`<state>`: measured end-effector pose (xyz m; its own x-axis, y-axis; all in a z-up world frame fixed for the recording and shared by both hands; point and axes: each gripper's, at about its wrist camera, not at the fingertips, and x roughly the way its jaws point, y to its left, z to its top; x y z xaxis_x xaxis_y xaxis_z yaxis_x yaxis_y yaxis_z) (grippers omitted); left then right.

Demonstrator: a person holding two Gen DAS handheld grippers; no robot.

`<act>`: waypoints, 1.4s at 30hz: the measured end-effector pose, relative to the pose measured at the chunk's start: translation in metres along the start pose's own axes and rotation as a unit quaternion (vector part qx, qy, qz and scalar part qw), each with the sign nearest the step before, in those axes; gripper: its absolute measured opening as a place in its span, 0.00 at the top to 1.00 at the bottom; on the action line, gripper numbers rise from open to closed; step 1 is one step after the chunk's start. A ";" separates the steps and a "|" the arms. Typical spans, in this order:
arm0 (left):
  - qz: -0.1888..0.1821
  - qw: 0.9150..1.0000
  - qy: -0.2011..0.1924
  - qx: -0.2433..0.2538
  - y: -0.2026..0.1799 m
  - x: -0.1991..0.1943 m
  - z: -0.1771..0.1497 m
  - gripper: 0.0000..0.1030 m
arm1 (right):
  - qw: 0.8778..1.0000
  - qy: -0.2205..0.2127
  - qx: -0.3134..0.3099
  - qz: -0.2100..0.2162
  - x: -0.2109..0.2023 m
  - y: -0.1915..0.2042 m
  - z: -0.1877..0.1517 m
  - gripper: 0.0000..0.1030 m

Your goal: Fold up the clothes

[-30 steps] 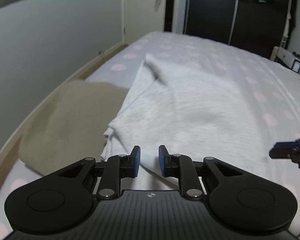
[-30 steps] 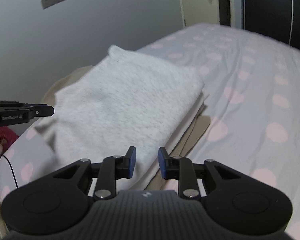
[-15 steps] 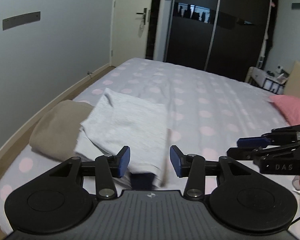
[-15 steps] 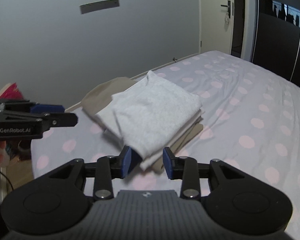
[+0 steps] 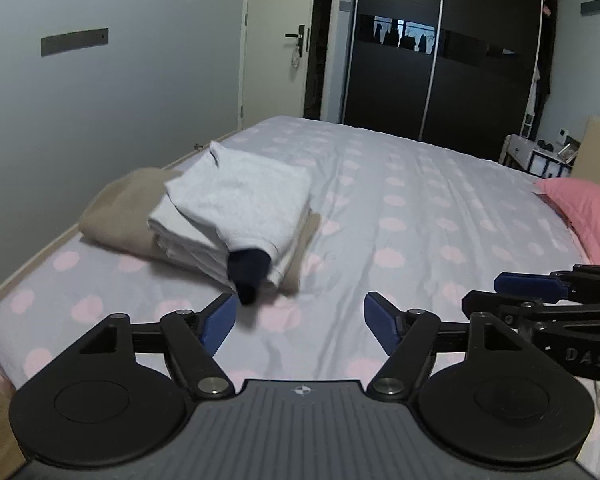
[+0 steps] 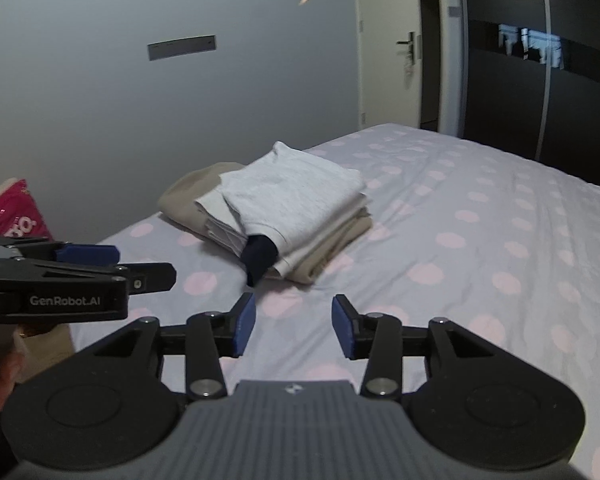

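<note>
A folded light grey garment (image 5: pixel 244 196) (image 6: pixel 296 192) tops a stack on the bed, over white layers and a tan garment (image 5: pixel 120 212) (image 6: pixel 188 204). A dark blue piece (image 5: pixel 249 270) (image 6: pixel 260 258) sticks out of the stack's near corner. My left gripper (image 5: pixel 300 318) hovers over the sheet in front of the stack, its jaws opening wide with nothing between them. My right gripper (image 6: pixel 294 322) also hangs short of the stack, jaws opening and empty. Each gripper shows side-on in the other's view, the right gripper (image 5: pixel 540 292) and the left gripper (image 6: pixel 92 264).
The bed (image 5: pixel 420 208) has a pale sheet with pink dots. A pink pillow (image 5: pixel 584 208) lies at the far right. A grey wall runs along the left, with a door (image 5: pixel 276 48) and dark wardrobe (image 5: pixel 440 52) beyond. A red bag (image 6: pixel 12 212) sits left of the bed.
Both grippers have pulled back from the folded stack, which now looks smaller and farther off. Both pairs of jaws have spread apart, the left more than the right.
</note>
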<state>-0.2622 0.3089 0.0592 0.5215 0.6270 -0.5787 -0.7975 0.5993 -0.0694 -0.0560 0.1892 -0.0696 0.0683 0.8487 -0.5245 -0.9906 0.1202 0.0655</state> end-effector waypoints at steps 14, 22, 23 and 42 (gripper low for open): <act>0.047 0.999 -0.013 0.013 -0.016 -0.008 -0.050 0.26 | 1.000 -0.006 0.012 -0.010 -0.004 0.021 -0.047 0.45; 0.058 0.998 -0.004 -0.001 -0.011 -0.003 -0.050 0.26 | 1.000 0.001 0.010 0.005 0.002 0.021 -0.051 0.43; 0.057 0.998 -0.003 -0.001 -0.010 -0.003 -0.051 0.26 | 1.000 0.002 0.008 0.004 0.003 0.021 -0.052 0.43; 0.064 0.998 -0.017 0.020 -0.024 -0.009 -0.052 0.26 | 1.000 0.000 -0.007 0.004 -0.003 0.027 -0.052 0.42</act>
<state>-0.2637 0.2635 0.0242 0.4268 0.7160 -0.5524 -0.8461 0.5318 0.0356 -0.0893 0.1627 -0.1107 0.0595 0.8500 -0.5234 -0.9926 0.1059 0.0590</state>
